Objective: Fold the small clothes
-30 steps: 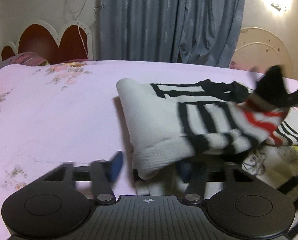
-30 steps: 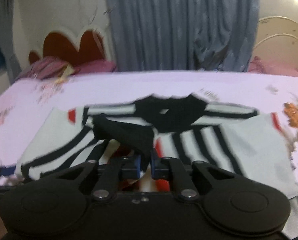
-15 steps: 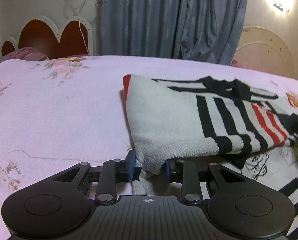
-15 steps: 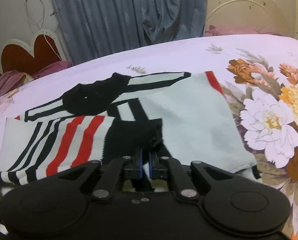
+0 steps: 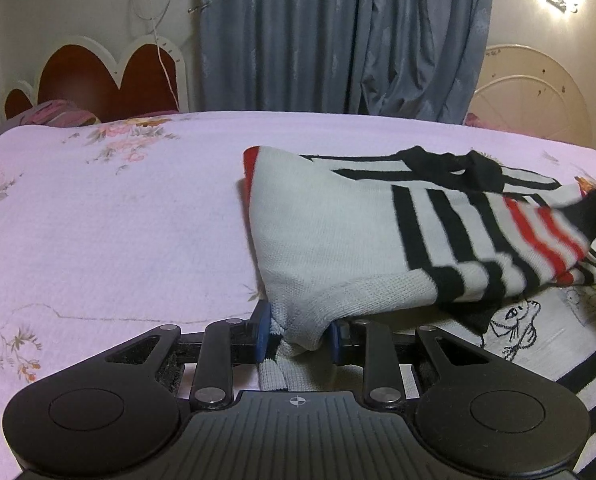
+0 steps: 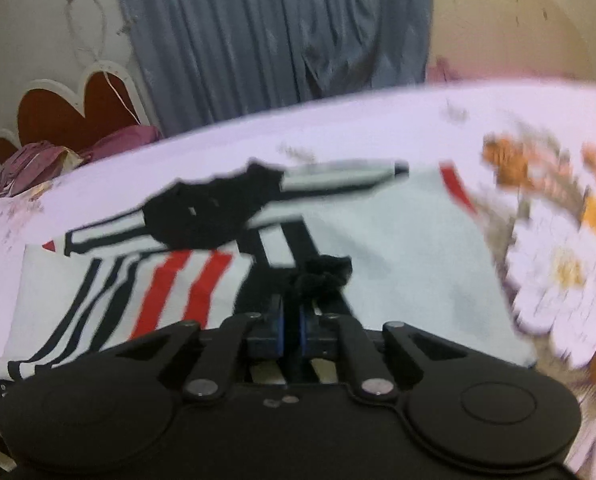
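A small knit sweater [image 5: 329, 236], pale grey with black and red stripes and a black collar [image 5: 457, 164], lies partly folded on the bed. My left gripper [image 5: 298, 336] is shut on its grey ribbed hem corner, bunched between the blue pads. In the right wrist view the same sweater [image 6: 397, 248] spreads ahead, its striped sleeve [image 6: 170, 280] laid across the body. My right gripper [image 6: 292, 320] is shut on the sleeve's black cuff [image 6: 323, 272], which sticks up between the nearly touching pads. This view is blurred.
The bed has a lilac sheet [image 5: 118, 232] with flower prints. A second striped garment with a cartoon print [image 5: 517, 324] lies under the sweater at the right. A red headboard [image 5: 98, 76], pillows [image 6: 58, 156] and grey curtains [image 5: 337, 32] stand behind.
My left gripper closed on the sweater's hem corner and has stayed put. My right gripper carried the striped sleeve by its cuff across the sweater and lowered it onto the body.
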A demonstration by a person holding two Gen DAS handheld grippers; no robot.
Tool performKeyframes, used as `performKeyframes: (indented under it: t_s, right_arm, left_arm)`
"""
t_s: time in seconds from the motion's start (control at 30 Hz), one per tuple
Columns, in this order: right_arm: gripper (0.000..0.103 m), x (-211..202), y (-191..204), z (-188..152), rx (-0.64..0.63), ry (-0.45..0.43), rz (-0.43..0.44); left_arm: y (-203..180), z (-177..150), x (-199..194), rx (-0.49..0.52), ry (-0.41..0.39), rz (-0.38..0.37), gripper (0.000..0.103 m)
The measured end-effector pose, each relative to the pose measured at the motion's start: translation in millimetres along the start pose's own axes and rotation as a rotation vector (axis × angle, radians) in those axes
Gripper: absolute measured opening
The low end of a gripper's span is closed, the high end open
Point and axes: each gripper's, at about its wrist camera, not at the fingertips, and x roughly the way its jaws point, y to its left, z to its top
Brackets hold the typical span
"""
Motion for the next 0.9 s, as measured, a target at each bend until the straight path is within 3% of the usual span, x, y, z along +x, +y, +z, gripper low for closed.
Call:
performKeyframes:
  t_s: [0.07,0.17,0.27,0.47,0.67,0.77,0.9]
  right_arm:
    - [0.006,-5,1,-1,-0.054,-0.032,-0.055]
    - [0.006,14,-10,-10,-0.037,0.073,-0.088]
    - [0.006,15,-6,-20,-0.081,0.075,-0.116]
    - [0.006,11,-11,-23,-0.076,0.082,-0.123]
    - [0.006,5,-16,-24,-0.066,0.079,-0.121]
    - [0.023,-5,-22,-18,-0.032,0.045,-0.125]
    - [0.026,-20,-32,-9,-0.027,-0.007,-0.137]
  left_arm:
    - [-3,-1,0,0.015,0.0,0.005,0.028]
    - [-6,-2,0,0.036,0.001,0.014,0.028]
    - [-3,0,-1,0.032,0.012,0.006,0.028]
    - [2,3,-12,0.02,0.032,-0.02,0.029]
    - [11,9,-24,-0.055,0.053,-0.05,0.029]
    - [13,12,-34,-0.063,0.051,-0.057,0.029]
    - [12,22,-44,-0.078,0.03,-0.054,0.029]
